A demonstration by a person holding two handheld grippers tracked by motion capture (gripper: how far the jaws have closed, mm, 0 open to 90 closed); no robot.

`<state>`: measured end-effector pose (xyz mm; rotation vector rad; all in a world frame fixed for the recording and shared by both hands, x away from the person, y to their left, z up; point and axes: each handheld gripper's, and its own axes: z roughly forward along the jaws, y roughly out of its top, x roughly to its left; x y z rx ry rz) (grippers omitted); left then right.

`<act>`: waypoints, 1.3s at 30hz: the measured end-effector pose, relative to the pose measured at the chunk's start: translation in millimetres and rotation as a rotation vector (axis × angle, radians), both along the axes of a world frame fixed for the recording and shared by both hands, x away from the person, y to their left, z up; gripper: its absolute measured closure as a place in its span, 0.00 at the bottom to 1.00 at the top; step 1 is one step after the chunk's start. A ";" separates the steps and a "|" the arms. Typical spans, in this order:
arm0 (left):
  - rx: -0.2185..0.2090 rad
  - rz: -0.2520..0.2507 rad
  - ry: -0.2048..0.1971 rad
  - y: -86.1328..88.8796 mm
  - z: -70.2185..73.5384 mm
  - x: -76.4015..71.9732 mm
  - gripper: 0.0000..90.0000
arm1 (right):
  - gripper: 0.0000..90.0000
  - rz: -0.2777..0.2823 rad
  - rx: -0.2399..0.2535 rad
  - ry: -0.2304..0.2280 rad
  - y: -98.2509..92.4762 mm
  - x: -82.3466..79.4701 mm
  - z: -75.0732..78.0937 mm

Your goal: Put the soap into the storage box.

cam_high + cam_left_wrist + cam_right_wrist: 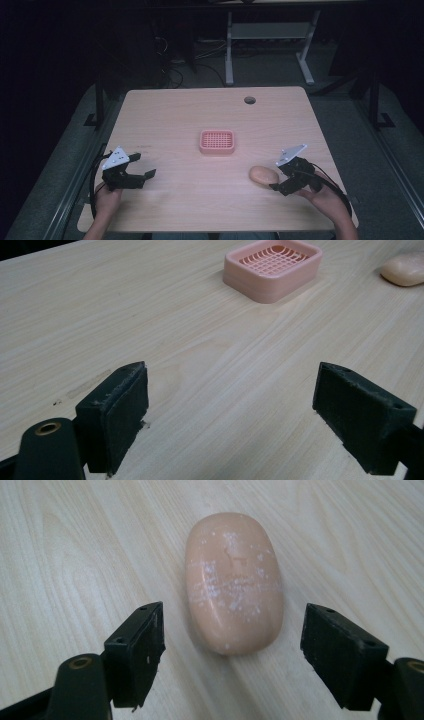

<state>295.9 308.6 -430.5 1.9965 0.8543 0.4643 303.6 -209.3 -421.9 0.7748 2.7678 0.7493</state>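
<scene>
Nothing is grasped yet: both the left gripper (139, 166) and the right gripper (279, 179) stand spread wide, the right poised around the soap bar (233, 581) lying on the table (175, 115), short of the empty pink soap dish (217, 141) beyond.

I'm looking down on a light wooden table (175, 115) with rounded corners and a fine, pale grain. Near its far edge, right of centre, I see a round cable hole (249, 100). Two things lie directly on the top. A pink soap dish (217, 141) with a gridded insert sits flat near the middle — square to the table's edges. A peach-coloured oval soap bar (263, 175) lies flat on the bare wood, nearer my side and to the right of the dish, apart from it. Its upper face carries white flecks and a faint stamped mark — I can't read it.
</scene>
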 end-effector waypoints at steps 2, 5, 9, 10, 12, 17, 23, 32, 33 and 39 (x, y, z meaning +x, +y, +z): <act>0.001 -0.001 0.001 0.3 0.1 0.1 0.16 | 0.28 0.017 -0.006 0.002 3.0 4.7 0.3; 0.005 -0.004 -0.004 1.1 0.5 0.3 0.16 | 0.28 0.028 -0.019 0.007 6.9 10.8 0.6; -0.004 0.000 -0.002 1.2 0.4 -0.1 0.16 | 0.28 0.039 -0.034 0.033 12.3 17.9 -1.5; -0.004 0.000 -0.003 1.3 0.4 0.0 0.16 | 0.28 0.038 -0.039 0.039 13.7 19.1 -2.0; -0.004 0.000 -0.002 1.3 0.4 0.1 0.16 | 0.28 0.049 -0.051 0.049 16.8 22.1 -2.9; 0.000 -0.005 -0.006 1.4 0.4 0.5 0.16 | 0.28 0.064 -0.075 0.063 22.6 27.4 -3.9; -0.001 -0.005 -0.001 1.2 0.2 0.6 0.16 | 0.28 0.088 -0.120 0.080 33.5 32.5 -8.7; -0.004 -0.003 0.003 1.2 0.0 0.5 0.16 | 0.30 0.115 -0.190 0.116 45.3 39.3 -13.0; -0.003 -0.003 0.005 1.3 0.1 0.6 0.16 | 0.30 0.119 -0.195 0.117 45.8 40.0 -13.2; -0.002 -0.005 -0.003 1.5 0.5 0.6 0.16 | 0.30 0.123 -0.214 0.132 49.1 43.0 -16.6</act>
